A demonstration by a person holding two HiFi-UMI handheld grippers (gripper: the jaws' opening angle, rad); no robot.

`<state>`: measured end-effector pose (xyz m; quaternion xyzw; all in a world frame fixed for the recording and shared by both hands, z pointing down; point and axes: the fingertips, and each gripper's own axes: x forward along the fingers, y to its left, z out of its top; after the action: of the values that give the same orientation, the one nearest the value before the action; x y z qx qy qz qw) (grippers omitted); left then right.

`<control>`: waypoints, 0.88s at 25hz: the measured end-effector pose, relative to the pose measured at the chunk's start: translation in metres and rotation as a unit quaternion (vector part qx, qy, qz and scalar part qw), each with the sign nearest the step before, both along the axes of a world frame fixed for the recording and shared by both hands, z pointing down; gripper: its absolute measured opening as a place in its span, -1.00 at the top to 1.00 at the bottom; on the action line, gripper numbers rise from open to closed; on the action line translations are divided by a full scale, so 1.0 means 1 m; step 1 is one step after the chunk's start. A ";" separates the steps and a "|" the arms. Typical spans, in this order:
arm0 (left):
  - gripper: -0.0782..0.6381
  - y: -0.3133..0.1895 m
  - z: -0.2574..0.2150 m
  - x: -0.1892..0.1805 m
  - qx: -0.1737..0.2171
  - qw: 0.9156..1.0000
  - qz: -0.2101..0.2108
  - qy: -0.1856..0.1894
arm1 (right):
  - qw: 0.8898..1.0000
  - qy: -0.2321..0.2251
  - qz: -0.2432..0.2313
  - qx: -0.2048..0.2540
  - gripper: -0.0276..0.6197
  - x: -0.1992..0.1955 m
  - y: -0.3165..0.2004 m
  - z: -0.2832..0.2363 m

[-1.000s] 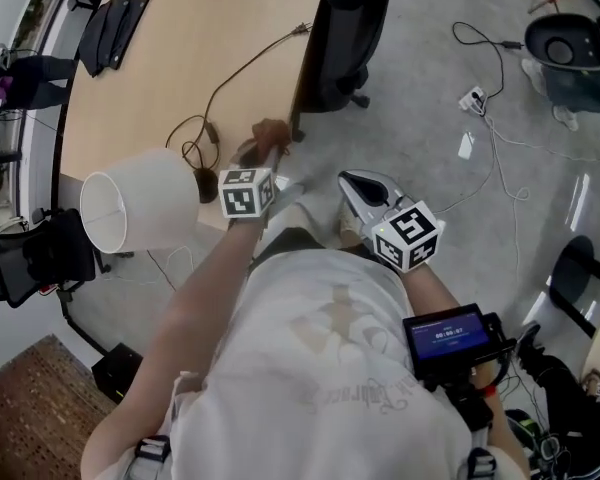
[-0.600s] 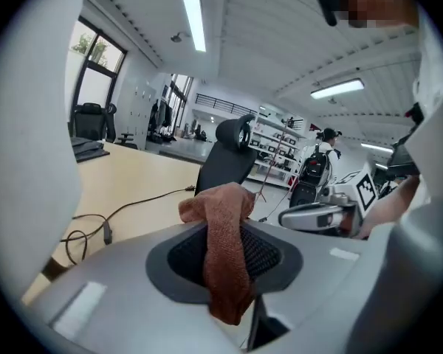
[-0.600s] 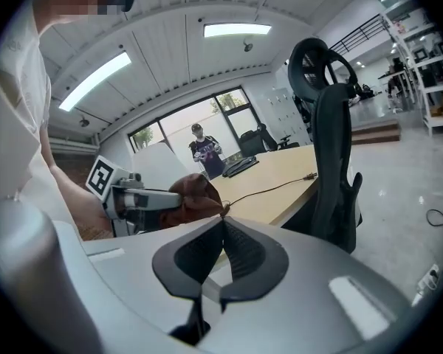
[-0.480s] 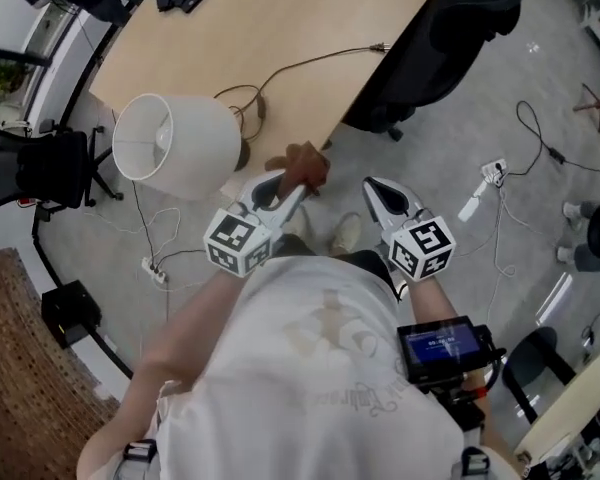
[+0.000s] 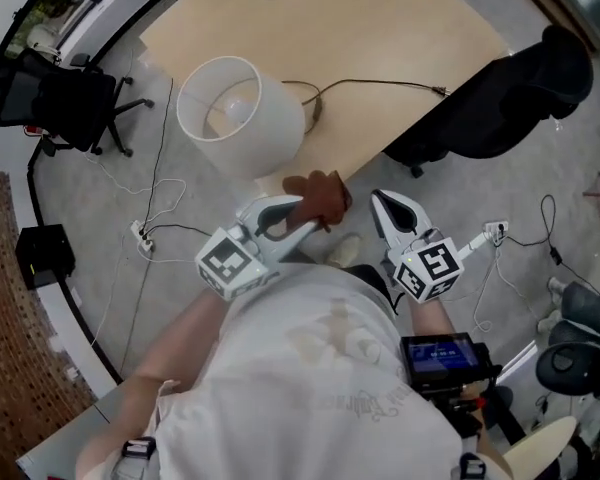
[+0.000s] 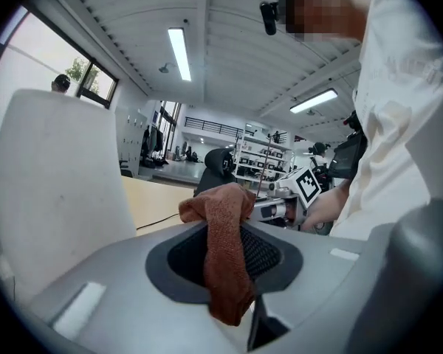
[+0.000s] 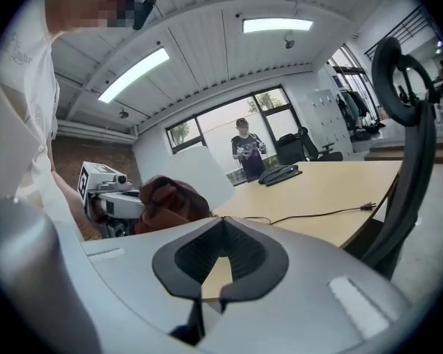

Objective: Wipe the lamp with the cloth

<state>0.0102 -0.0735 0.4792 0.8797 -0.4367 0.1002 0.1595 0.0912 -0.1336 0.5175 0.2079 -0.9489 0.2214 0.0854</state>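
Note:
The lamp, with its white drum shade (image 5: 242, 113), stands near the front edge of the light wooden table (image 5: 400, 28). My left gripper (image 5: 302, 208) is shut on a brown cloth (image 5: 320, 198), held just in front of the shade's lower rim and not touching it. In the left gripper view the cloth (image 6: 225, 249) hangs out between the jaws and the shade (image 6: 59, 190) fills the left side. My right gripper (image 5: 382, 203) floats to the right of the cloth, shut and holding nothing. In the right gripper view the shade (image 7: 196, 175) shows behind the cloth (image 7: 166, 198).
The lamp's cord (image 5: 380, 83) runs across the table to its right edge. A black office chair (image 5: 510, 108) stands at the table's right corner and another (image 5: 55, 98) at the left. Cables and a power strip (image 5: 145, 236) lie on the floor. A person (image 7: 247, 150) stands far off.
Both grippers have risen, the left one more. The left gripper has carried the cloth up close to the lamp shade. The head view has swung, so the lamp now sits higher and more central.

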 end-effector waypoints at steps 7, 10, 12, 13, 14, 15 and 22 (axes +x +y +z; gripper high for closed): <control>0.50 0.032 -0.051 -0.076 0.052 0.997 -0.056 0.001 | 0.999 0.018 -0.030 0.010 0.88 -0.064 0.020 -0.008; 0.49 0.049 -0.066 -0.116 0.071 0.994 -0.088 -0.003 | 0.999 0.022 -0.032 0.012 0.88 -0.089 0.030 -0.015; 0.49 0.059 -0.074 -0.144 0.079 0.990 -0.114 0.000 | 0.999 0.025 -0.030 0.011 0.88 -0.103 0.037 -0.019; 0.49 0.063 -0.078 -0.157 0.082 0.989 -0.125 0.004 | 0.999 0.026 -0.030 0.013 0.88 -0.109 0.040 -0.022; 0.49 0.066 -0.081 -0.169 0.084 0.987 -0.134 0.007 | 0.999 0.026 -0.029 0.016 0.88 -0.115 0.042 -0.026; 0.49 0.069 -0.083 -0.182 0.087 0.986 -0.143 0.010 | 0.999 0.026 -0.027 0.020 0.88 -0.121 0.045 -0.030; 0.49 0.071 -0.104 -0.255 0.132 0.976 -0.173 0.018 | 0.998 0.037 0.004 0.050 0.88 -0.159 0.060 -0.047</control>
<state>-0.2446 -0.0028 0.3755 0.8059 -0.5885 -0.0029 0.0648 -0.0678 -0.0739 0.4700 0.2236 -0.9542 0.1658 0.1092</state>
